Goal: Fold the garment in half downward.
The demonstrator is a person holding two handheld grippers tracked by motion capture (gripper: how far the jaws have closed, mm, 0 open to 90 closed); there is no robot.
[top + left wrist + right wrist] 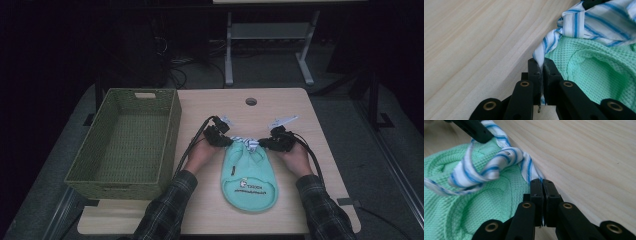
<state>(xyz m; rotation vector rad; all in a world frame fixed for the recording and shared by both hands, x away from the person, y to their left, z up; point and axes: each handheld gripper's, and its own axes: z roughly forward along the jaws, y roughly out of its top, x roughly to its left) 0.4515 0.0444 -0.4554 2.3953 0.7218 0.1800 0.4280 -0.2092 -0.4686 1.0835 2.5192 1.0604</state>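
A mint-green waffle-knit garment [248, 180] with a printed logo lies flat on the wooden table [290, 107], between the person's two hands. Its far edge carries a white trim with blue stripes [247, 143]. My left gripper [226, 141] is shut on the left end of that trim, and in the left gripper view the striped trim [579, 22] runs down into the pinched jaws of the left gripper [540, 61]. My right gripper [263, 144] is shut on the right end; its own view shows the right gripper [541, 181] clamping the striped trim [499, 157] beside the green fabric [461, 207].
An empty green woven basket [172, 131] stands on the left part of the table, close to the left hand. A round hole [251, 101] sits near the table's far edge. Dark floor and a desk frame [270, 35] lie beyond.
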